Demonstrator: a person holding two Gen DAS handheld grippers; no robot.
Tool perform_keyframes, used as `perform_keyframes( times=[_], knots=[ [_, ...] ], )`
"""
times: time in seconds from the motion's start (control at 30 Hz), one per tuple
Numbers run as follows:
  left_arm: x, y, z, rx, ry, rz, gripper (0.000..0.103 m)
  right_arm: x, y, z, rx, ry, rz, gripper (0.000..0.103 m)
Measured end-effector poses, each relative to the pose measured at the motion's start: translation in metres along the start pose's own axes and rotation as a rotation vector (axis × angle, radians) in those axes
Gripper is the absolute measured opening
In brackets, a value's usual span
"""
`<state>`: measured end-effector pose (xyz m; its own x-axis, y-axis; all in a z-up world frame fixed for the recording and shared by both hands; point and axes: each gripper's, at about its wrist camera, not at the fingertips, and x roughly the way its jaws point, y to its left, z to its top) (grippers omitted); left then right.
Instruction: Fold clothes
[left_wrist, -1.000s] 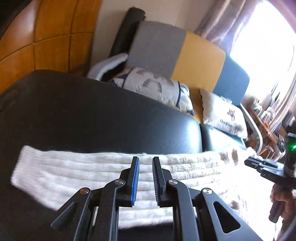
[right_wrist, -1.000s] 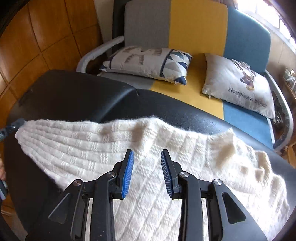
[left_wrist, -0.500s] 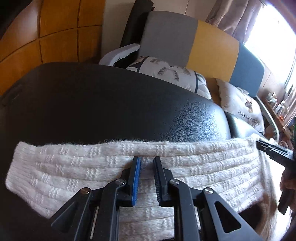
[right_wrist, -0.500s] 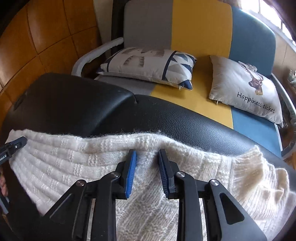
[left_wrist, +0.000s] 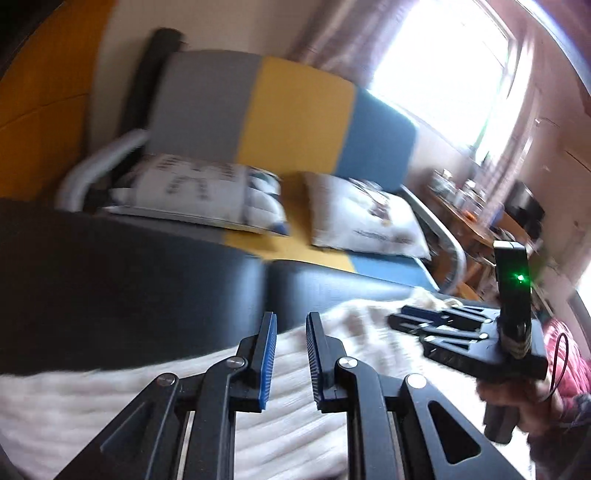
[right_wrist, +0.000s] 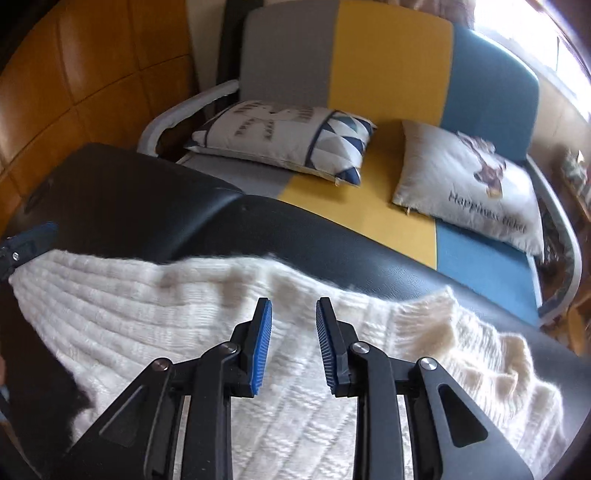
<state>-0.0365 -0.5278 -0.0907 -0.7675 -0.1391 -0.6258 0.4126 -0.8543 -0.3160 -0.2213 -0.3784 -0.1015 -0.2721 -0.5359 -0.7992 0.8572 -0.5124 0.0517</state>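
My L gripper (left_wrist: 290, 354) hangs over the sweater (right_wrist: 155, 314), fingers narrow w/ nothing between them. R gripper (right_wrist: 293, 343) sits over the knit too, narrow gap, empty. Sweater lies spread on the black surface (right_wrist: 122, 192). Beyond it: sofa (right_wrist: 388, 55) in 3 colours w/ 2 pillows. L view is blurred.

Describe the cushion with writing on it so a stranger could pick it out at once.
Find the sofa with the grey, yellow and blue back behind the black padded bench. Two cushions lie on its seat; take the lettered cushion on the blue end. Unlike the triangle-patterned cushion beside it, it is plain cream with a small animal picture above a line of script.
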Motion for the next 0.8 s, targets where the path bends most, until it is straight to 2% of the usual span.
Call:
perform_keyframes(
  times=[0.1,0.13,0.2,0.23,0.27,0.33,0.4,0.53,0.67,0.8],
  knots=[
    [0.034,-0.015,0.006,0.007,0.055,-0.073,0.016,0.003,-0.011,-0.004,0.032,-0.006,0.023,0.027],
    [0.046,-0.016,0.006,0.005,0.082,-0.071,0.016,0.006,-0.014,-0.004,0.032,-0.005,0.018,0.027],
    [0.069,-0.019,0.006,0.001,0.137,-0.06,0.016,0.015,-0.019,-0.005,0.047,0.01,0.01,0.027],
    [0.083,-0.016,0.004,0.008,0.179,-0.019,0.017,0.02,-0.022,-0.005,0.054,0.012,0.006,0.027],
    [0.093,-0.014,-0.001,0.008,0.208,0.035,0.011,0.023,-0.023,-0.007,0.059,0.009,0.001,0.027],
    [0.097,-0.005,-0.004,-0.015,0.182,0.003,0.011,0.024,-0.022,-0.011,0.06,-0.01,-0.009,0.027],
    [0.098,-0.001,-0.002,-0.029,0.19,-0.008,0.011,0.025,-0.02,-0.014,0.044,-0.028,-0.024,0.027],
    [0.087,0.002,0.005,-0.047,0.22,-0.004,0.012,0.02,-0.022,-0.009,0.055,-0.01,-0.009,0.028],
    [0.047,0.005,0.002,-0.022,0.156,0.026,0.015,-0.008,-0.017,-0.015,0.048,-0.043,0.011,0.028],
    [-0.001,0.008,-0.017,-0.025,0.112,0.022,0.018,-0.046,0.008,-0.034,0.014,-0.069,0.103,0.028]
  ],
)
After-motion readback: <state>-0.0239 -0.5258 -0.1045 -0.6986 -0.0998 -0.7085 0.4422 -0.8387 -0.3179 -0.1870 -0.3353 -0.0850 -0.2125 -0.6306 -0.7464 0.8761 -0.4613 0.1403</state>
